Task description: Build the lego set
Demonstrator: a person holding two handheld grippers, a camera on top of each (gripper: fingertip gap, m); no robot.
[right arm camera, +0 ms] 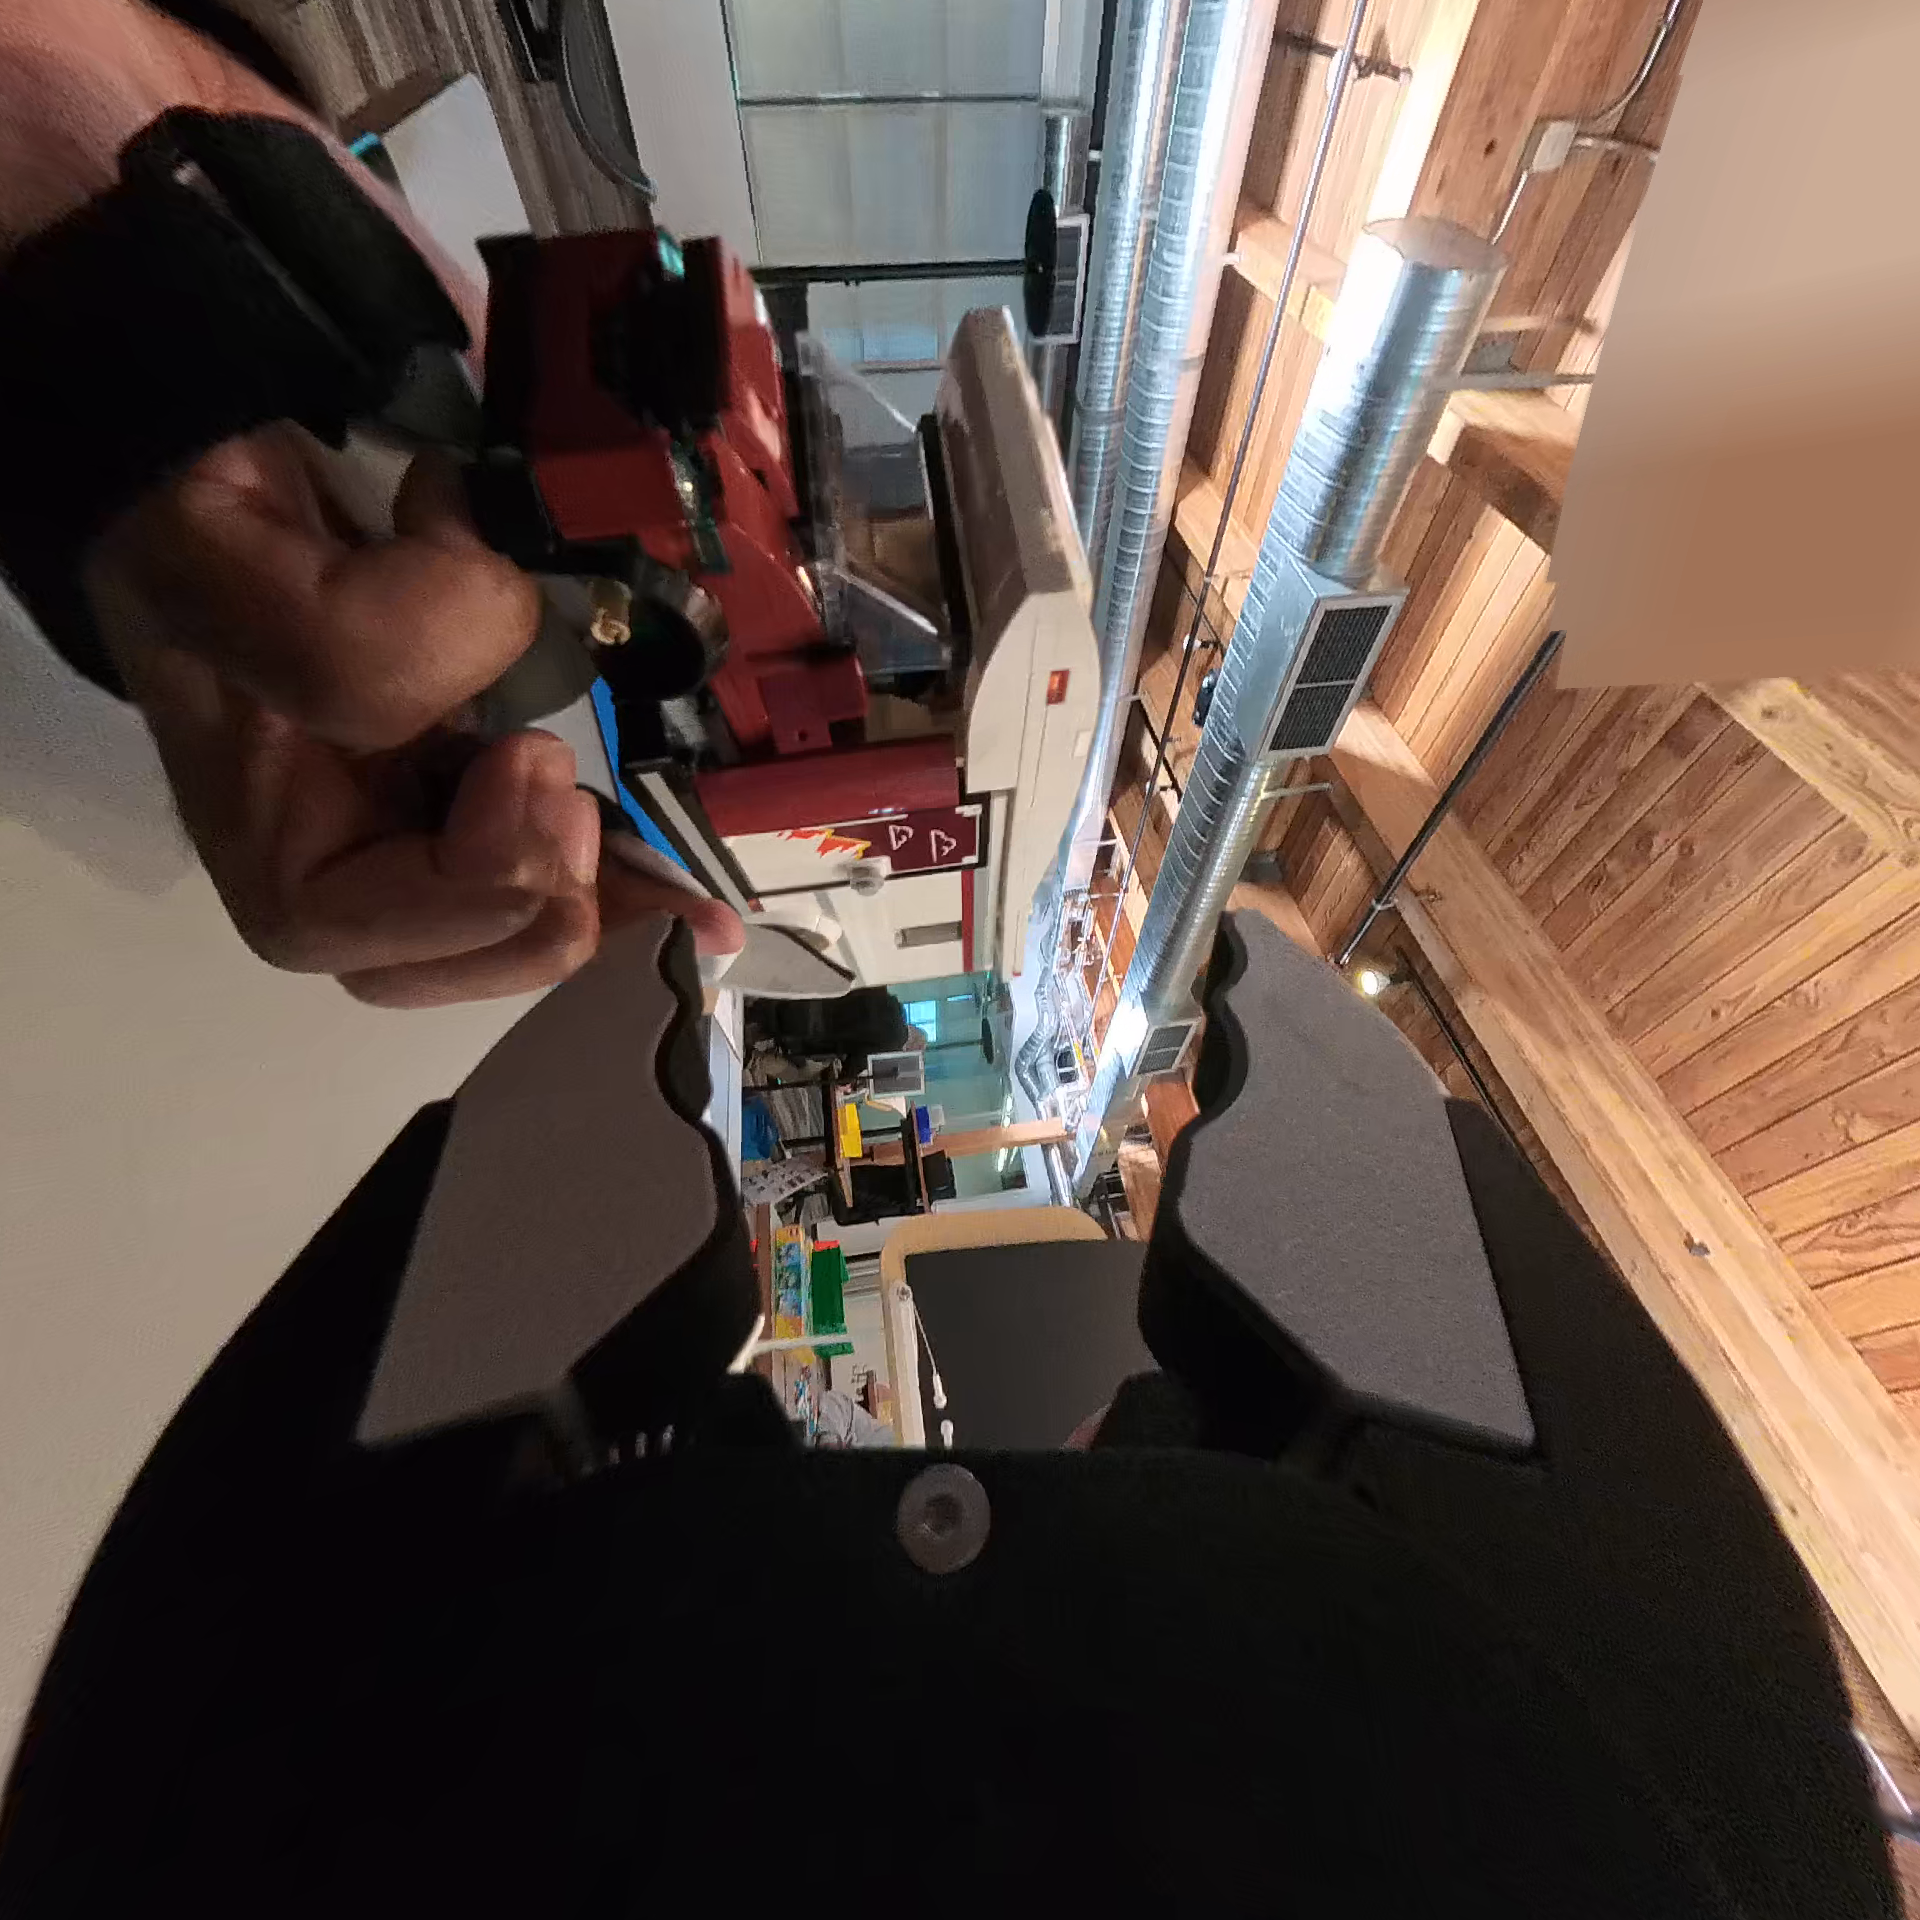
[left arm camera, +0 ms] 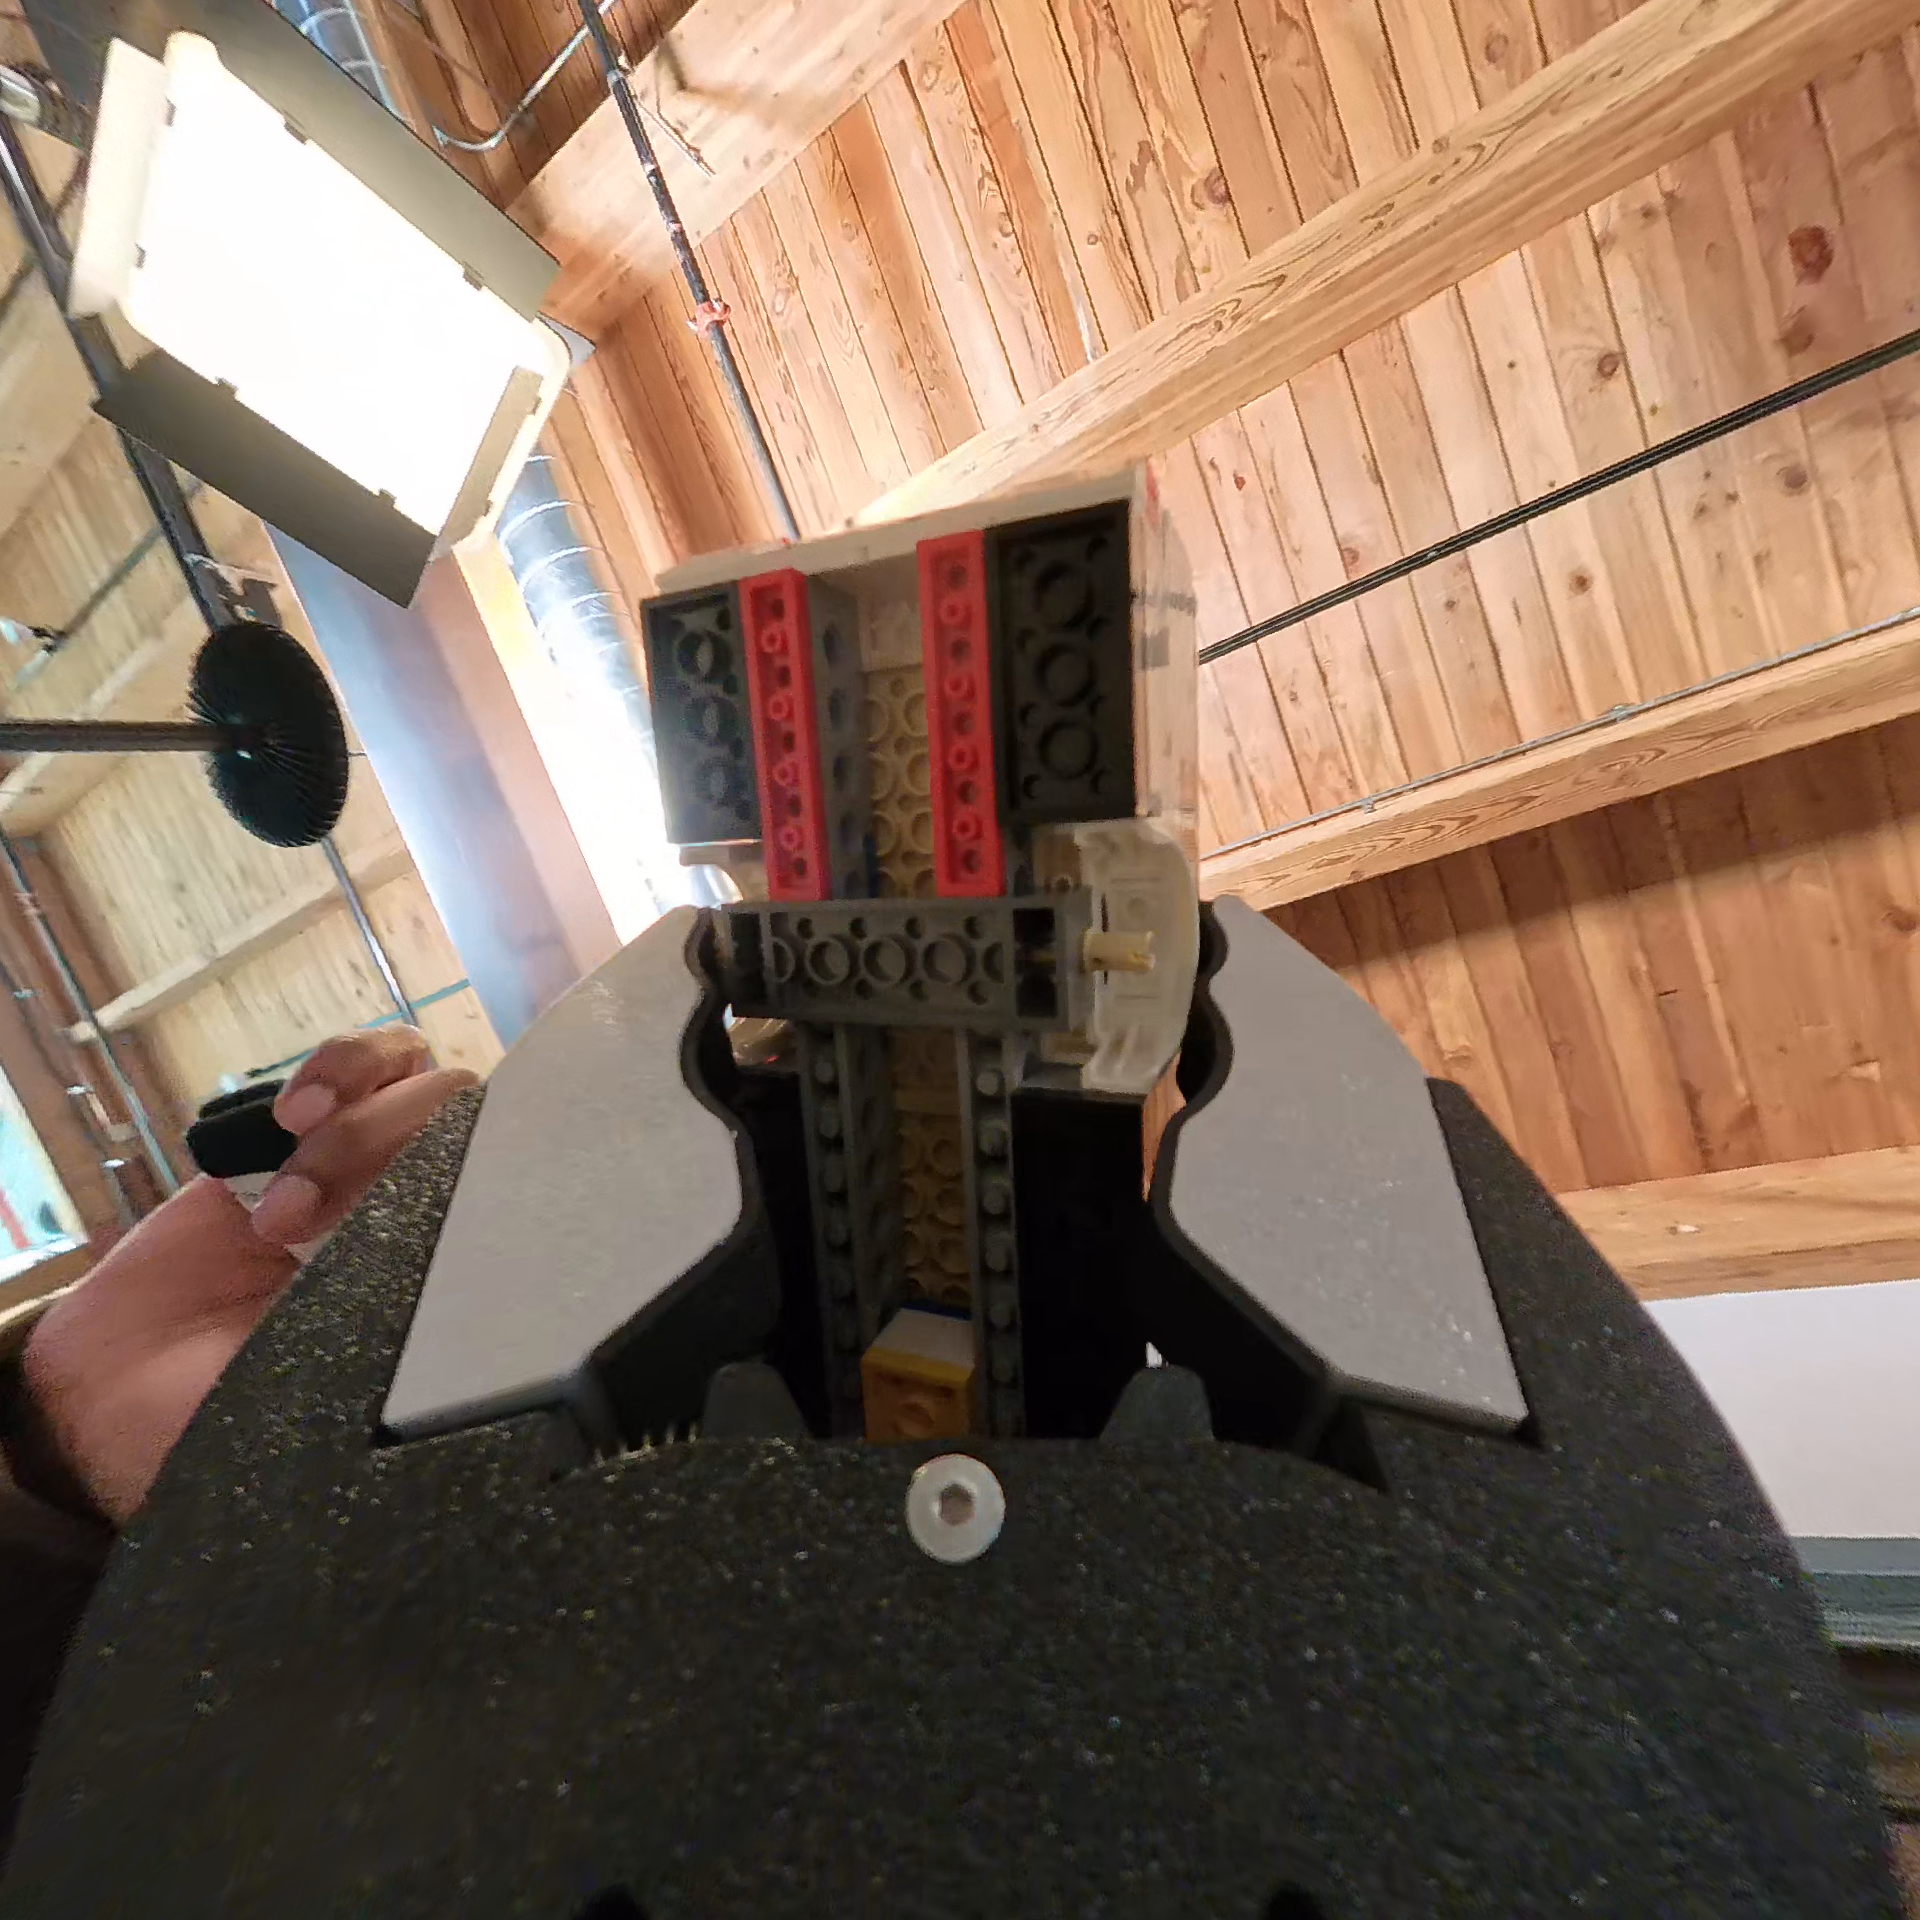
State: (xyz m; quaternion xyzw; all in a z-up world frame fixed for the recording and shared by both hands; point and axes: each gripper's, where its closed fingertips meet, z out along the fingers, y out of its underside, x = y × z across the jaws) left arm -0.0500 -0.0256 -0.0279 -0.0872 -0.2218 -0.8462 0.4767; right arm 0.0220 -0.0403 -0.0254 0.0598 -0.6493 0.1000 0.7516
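- Brick-built model (left arm camera: 914,748) of red, black, grey and tan plastic studded bricks, underside toward left wrist cam, sits between fingers of left gripper (left arm camera: 951,961), held up against wooden plank ceiling (left arm camera: 1455,312).
- L fingers wide apart but clamped: grey crossbar of model spans the gap, left pad (left arm camera: 707,997) on its end, right pad (left arm camera: 1210,987) against white curved piece (left arm camera: 1143,935) w/ tan axle pin.
- Yellow brick (left arm camera: 914,1397) deep in the throat of the gripper.
- Person's hand (left arm camera: 208,1247) at lower left of same view, on a black handle.
- Right gripper (right arm camera: 951,977) released, fingers wide, nothing between them; only room bkgd there.
- R cam: same model, dark red and white side, upper left, w/ hand (right arm camera: 343,727) and other gripper on it, just beside the R left fingertip (right arm camera: 681,966).
- Around: silver ventilation ducts (right arm camera: 1299,727), bright rectangular light panel (left arm camera: 312,291), black round fan-like disc on rod (left arm camera: 270,738).
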